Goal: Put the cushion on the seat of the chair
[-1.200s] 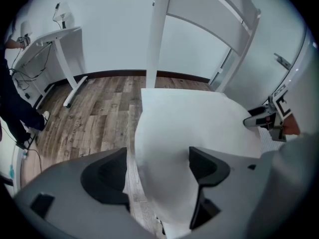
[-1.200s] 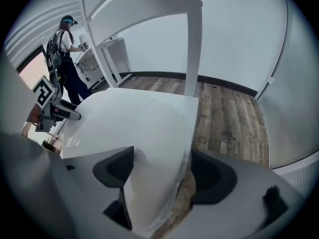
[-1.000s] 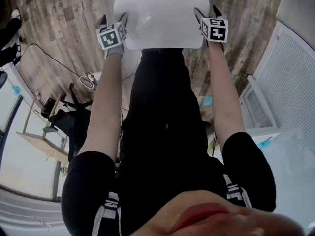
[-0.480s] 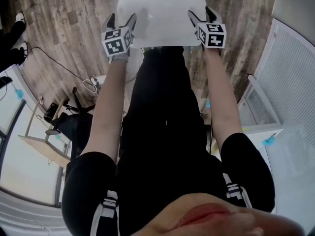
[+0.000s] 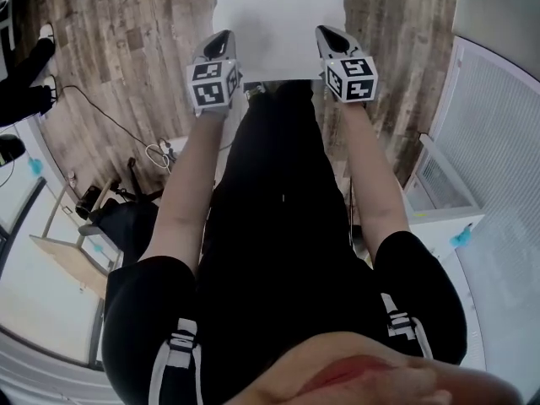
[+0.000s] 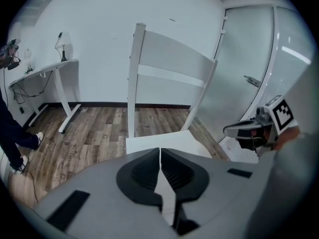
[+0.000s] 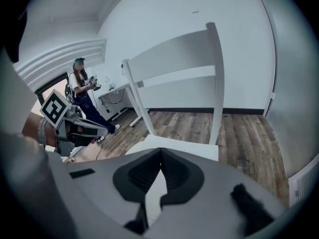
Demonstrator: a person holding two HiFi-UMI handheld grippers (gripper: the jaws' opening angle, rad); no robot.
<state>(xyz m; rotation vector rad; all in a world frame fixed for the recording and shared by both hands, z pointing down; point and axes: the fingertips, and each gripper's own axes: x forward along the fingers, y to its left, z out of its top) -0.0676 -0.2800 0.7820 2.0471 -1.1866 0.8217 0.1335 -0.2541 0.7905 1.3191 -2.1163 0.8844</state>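
We look down on a wood-plank floor point(image 5: 126, 49). On it, at twelve o'clock, stands the white chair point(image 6: 174, 54), its slatted back upright at the far side of the seat. The cushion point(image 5: 278, 24) lies flat on that seat, at twelve o'clock in the head view, just past our black clothes point(image 5: 278, 226). It is plain white and smooth, with no pattern we can make out, and white on white we cannot tell its edge from the seat's. Its near edge runs straight from nine to three o'clock and its sides run off toward twelve. The top of the head view cuts off its far end, so we cannot tell which way its long axis lies. What shows sits square with the chair. The left tool point(image 5: 221, 39) hangs at eleven o'clock over the near left corner, and the right tool point(image 5: 327, 34) at one o'clock over the near right corner, both pointing forward and down. Each tool's jaws have just been closing and stand together at the tips with nothing between them. Only the white of the seat shows through the slit behind the tips.
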